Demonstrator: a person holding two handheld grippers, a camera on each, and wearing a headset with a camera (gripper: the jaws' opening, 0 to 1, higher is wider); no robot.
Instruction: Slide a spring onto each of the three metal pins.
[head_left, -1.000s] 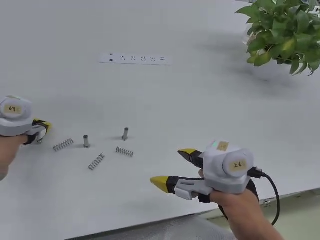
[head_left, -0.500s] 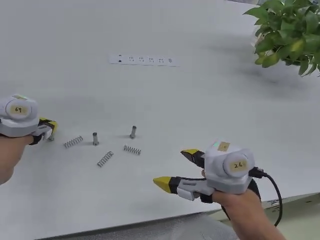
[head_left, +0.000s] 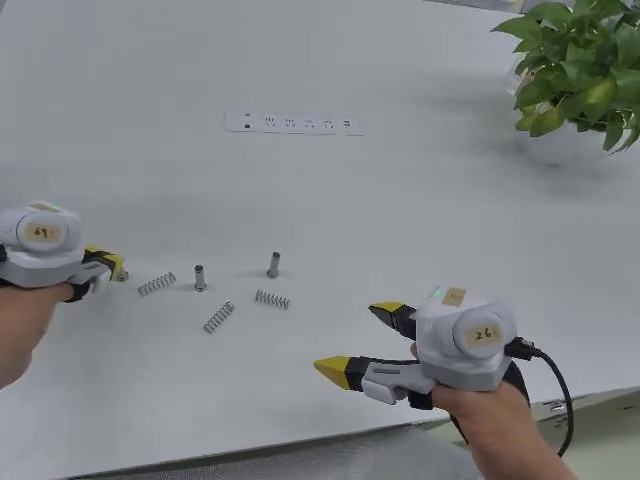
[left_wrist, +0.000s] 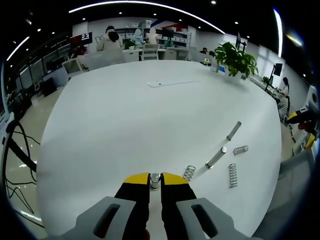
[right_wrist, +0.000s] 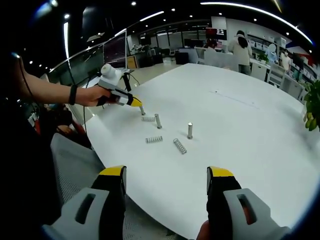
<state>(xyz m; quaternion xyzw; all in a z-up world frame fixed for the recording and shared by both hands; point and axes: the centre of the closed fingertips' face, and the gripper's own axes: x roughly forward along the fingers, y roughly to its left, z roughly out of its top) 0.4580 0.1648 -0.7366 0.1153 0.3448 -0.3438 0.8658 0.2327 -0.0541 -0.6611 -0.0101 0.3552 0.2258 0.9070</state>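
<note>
My left gripper (left_wrist: 155, 177) is shut on a short metal pin (left_wrist: 155, 181), which stands upright on the white table at the far left (head_left: 122, 273). Two more pins (head_left: 199, 278) (head_left: 274, 264) stand to its right. Three springs lie flat around them: one (head_left: 156, 284) beside the held pin, one (head_left: 219, 317) nearer me, one (head_left: 272, 299) below the right pin. My right gripper (head_left: 358, 340) hovers open near the table's front edge, well to the right of the springs, with nothing between its fingers (right_wrist: 116, 172).
A white power strip (head_left: 293, 124) lies flat farther back on the table (head_left: 400, 220). A potted plant (head_left: 580, 60) stands at the back right. The table's front edge (head_left: 250, 448) runs just below my right gripper. People sit at desks far off.
The head camera has shifted a little, so everything sits further right in the picture. The left gripper stays shut on its pin and the right stays open.
</note>
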